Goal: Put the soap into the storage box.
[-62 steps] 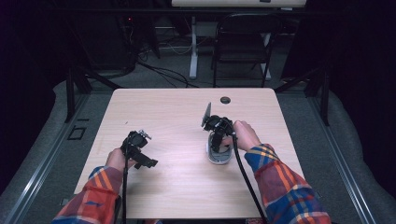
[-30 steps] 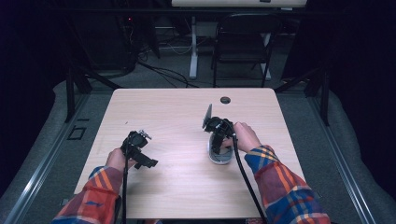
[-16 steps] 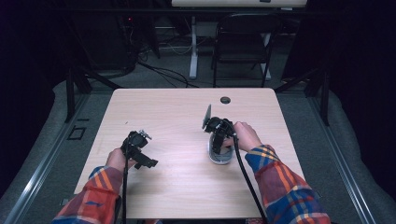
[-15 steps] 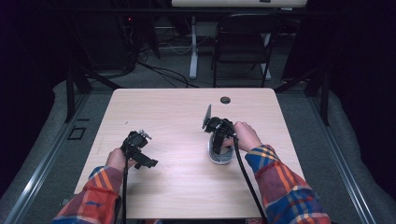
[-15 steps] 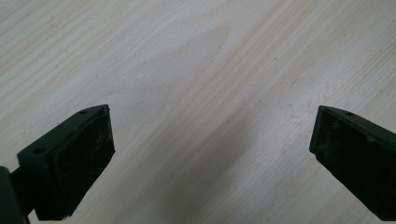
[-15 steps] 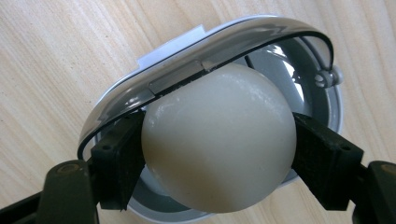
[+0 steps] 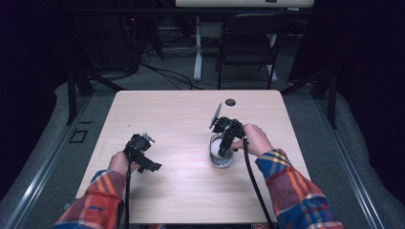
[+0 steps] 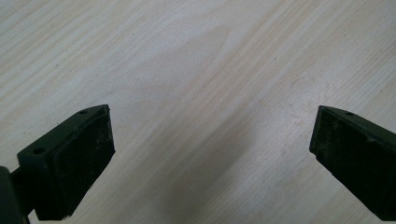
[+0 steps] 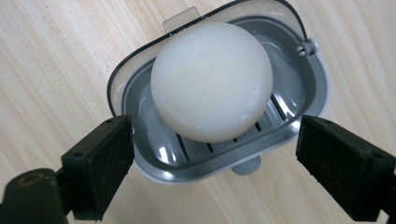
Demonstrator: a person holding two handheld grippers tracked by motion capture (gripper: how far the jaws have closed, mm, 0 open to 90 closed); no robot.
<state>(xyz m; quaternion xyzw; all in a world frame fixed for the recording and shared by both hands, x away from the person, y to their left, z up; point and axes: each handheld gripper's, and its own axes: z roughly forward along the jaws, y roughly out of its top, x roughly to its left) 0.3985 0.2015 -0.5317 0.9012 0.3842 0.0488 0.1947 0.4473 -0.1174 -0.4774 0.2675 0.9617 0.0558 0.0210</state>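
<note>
**Over the soap dish, right gripper poised wide**

From the high view, I see the table (image 7: 191,181) with the right gripper (image 7: 224,145) tipped down over a small dish (image 7: 220,160) right of centre, the person's hand (image 7: 255,139) behind it. The left gripper (image 7: 143,160) rests well apart near the left front edge, over bare wood. A dark round cap (image 7: 230,102) sits near the far edge.

Along the left gripper's own view, its jaws stand wide apart with nothing between them but wood grain; it has hold of nothing.

Along the right gripper (image 9: 212,172) view, I look straight down on the grey dish (image 9: 299,112), a ribbed tray with a clear rim and a small tab at each end. A round white soap (image 9: 212,88) lies in it, leaning toward the far end. The jaws are spread wider than the dish, one beside each near corner, gripping nothing; whether they touch the rim I cannot tell.

I judge the step in hand to be the approach for a grasp, with soap or dish as the target. The next move calls for lowering and centring the jaws on whichever is wanted, then closing gently: the soap looks smooth and rounded and could slip out, while the dish rim offers flatter faces to pinch. The left gripper could steady the dish if it slides.
</note>
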